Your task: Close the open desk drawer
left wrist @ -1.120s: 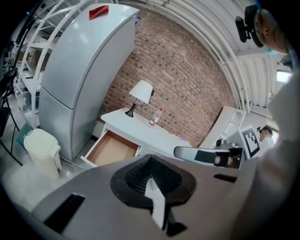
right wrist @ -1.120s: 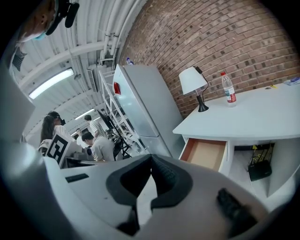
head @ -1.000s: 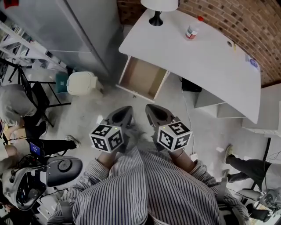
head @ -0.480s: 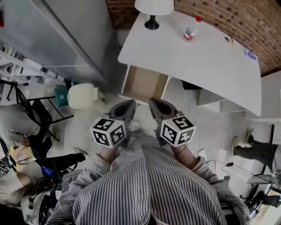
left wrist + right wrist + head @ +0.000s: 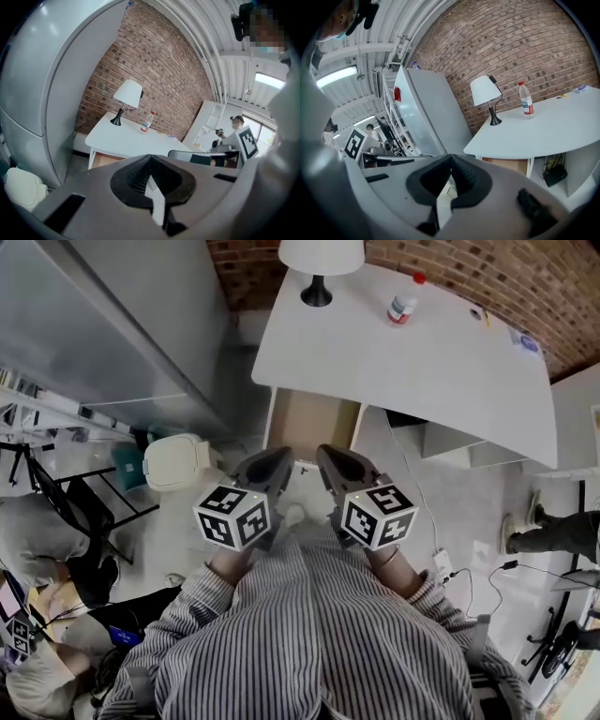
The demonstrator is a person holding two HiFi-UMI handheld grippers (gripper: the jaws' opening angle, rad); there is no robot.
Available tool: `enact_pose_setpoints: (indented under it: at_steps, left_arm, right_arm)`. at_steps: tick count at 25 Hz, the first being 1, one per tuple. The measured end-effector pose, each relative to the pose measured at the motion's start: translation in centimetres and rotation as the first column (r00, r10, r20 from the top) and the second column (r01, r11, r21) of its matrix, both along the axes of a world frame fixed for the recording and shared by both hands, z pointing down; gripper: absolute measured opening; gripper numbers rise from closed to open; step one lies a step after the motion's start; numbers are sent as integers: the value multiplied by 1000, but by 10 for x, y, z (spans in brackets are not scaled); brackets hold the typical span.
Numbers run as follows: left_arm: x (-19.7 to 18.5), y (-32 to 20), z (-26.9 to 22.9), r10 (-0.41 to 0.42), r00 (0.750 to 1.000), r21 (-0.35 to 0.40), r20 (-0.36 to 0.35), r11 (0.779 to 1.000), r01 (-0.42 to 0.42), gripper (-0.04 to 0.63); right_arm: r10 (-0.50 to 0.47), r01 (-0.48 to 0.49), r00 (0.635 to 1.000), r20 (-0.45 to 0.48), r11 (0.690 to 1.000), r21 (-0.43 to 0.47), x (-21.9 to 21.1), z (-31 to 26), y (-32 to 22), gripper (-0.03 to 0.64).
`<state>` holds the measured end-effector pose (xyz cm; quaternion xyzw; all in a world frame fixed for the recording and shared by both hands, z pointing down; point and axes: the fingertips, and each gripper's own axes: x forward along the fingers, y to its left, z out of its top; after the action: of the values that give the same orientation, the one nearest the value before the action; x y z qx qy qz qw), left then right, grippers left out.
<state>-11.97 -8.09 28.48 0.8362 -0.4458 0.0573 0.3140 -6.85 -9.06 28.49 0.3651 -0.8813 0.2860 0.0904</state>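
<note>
Left gripper point(image 5: 273, 465) and right gripper point(image 5: 331, 462), jaws pressed together and empty, hover side by side. Just ahead: open drawer point(image 5: 314, 422) under white desk point(image 5: 422, 371), brick wall point(image 5: 450, 263) beyond.

Drawer point(image 5: 314, 423) back hidden under desk point(image 5: 403, 362), lamp point(image 5: 322, 257) shade cut by top edge, bottle point(image 5: 401, 307) label too small to read, far small items point(image 5: 521, 341) unidentifiable

Matt wht desk point(image 5: 403, 352), wood-look drawer point(image 5: 314, 423)
</note>
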Motion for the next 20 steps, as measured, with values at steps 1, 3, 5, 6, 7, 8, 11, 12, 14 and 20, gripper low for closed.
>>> enact_pose_setpoints:
  at_steps: [1,3,5,6,7,8,11,12,14,20]
  left_arm:
    - [0,1,2,7,1000,-3,-2,1000,-7,12]
    - [0,4,6,15,1000,-13,-10,1000,-15,12]
    - [-1,5,9,15,1000,-23,-18,1000,-16,12]
    - [0,5,10,13,1000,-27,-24,1000,-14,12]
    - [2,5,11,10,999,-31,-32,999,-11,12]
    - [5,6,13,7,999,-36,-41,999,-9,12]
    - [16,8,19,3,998,-58,-59,998,-6,12]
    - [18,8,20,0,998,-63,-61,998,-4,12]
    - [20,6,20,-12,998,-65,-66,998,8,12]
    - [27,6,21,-54,996,-89,-70,995,47,12]
  right_arm:
    - [6,-6,1000,-3,1000,-7,0,3,2,15]
    - [21,-21,1000,-9,1000,-22,2,8,6,15]
    - [32,-33,999,-16,999,-30,5,11,7,15]
    - [35,-35,999,-21,999,-33,7,12,6,15]
    - [33,-34,999,-28,999,-37,9,14,7,15]
    - [29,-31,999,-37,999,-43,12,16,8,15]
    - [11,-14,998,-55,998,-64,18,22,12,15]
    - [4,-8,998,-59,998,-67,20,23,12,15]
    - [-8,4,998,-67,998,-69,23,24,11,15]
    - [-34,28,997,-70,996,-90,37,22,8,15]
